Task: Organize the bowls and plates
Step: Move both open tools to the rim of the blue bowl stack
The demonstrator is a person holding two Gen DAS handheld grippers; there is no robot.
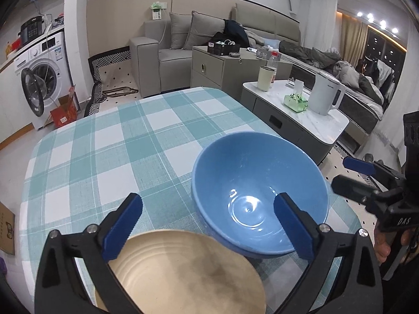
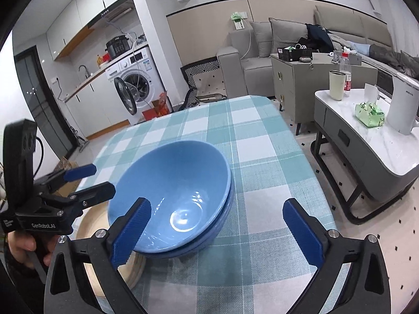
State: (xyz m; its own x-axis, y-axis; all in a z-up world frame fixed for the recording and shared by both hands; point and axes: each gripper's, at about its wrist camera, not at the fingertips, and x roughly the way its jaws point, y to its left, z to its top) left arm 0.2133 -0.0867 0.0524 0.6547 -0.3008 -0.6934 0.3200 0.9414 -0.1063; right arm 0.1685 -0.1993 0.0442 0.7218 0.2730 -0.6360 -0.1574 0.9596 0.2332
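We are working over the checked table. The stacked blue bowls are sitting near its front edge, touching the beige plate at their seven o'clock. Our left gripper and right gripper are both hovering wide open, holding nothing. We are judging that one jaw could catch the top bowl's rim and tip the stack.

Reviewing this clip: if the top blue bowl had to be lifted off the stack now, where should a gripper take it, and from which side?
Probably by the rim of the top blue bowl, one finger inside and one outside. It sits nested in a second blue bowl, so only the rim stands free. Come from the right with the right gripper, already open there; the beige plate crowds the left.
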